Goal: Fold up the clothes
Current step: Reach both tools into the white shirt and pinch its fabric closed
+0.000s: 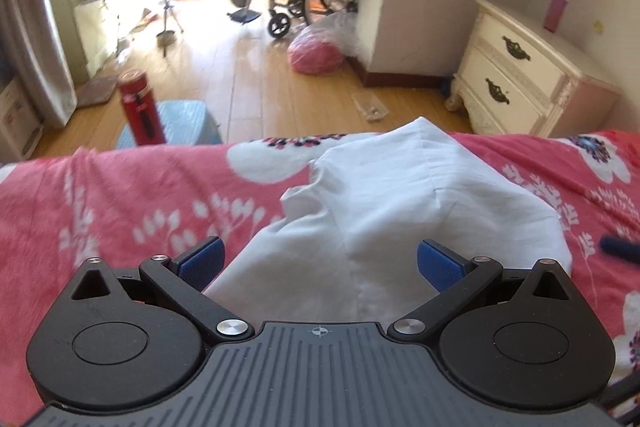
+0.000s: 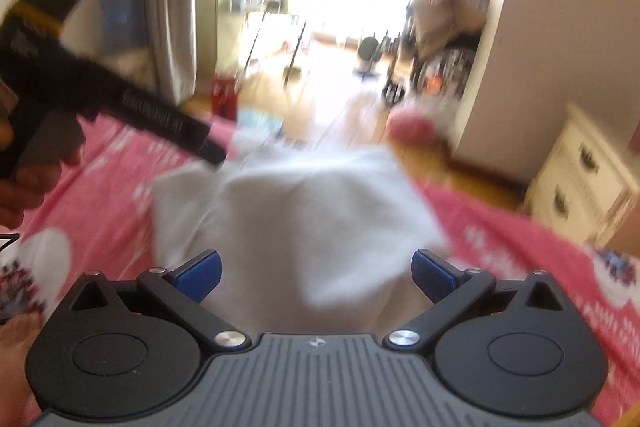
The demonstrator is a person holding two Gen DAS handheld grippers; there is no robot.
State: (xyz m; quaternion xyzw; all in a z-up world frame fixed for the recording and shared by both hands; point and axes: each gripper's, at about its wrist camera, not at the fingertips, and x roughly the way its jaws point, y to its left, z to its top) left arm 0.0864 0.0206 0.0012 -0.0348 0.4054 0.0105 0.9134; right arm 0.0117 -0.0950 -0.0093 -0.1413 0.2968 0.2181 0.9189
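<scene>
A white garment (image 1: 400,203) lies crumpled on the pink floral bedspread (image 1: 120,211), at 12 o'clock from both grippers. The left gripper (image 1: 319,263) and right gripper (image 2: 316,269) hold their jaws wide apart, empty.

Both tools share one build. The left gripper (image 1: 319,263) has a dark grey ribbed housing at the bottom of the frame with a small white crosshair mark at its top centre, flanked by two round black discs, each with a raised circle. Black link arms with silver screw heads carry blue textured pads (image 1: 201,261). The right gripper (image 2: 316,269) matches it: ribbed grey body, black discs, silver screws, blue pads (image 2: 434,274). Its view, upper left, shows the other tool's black body with a yellow band.
</scene>
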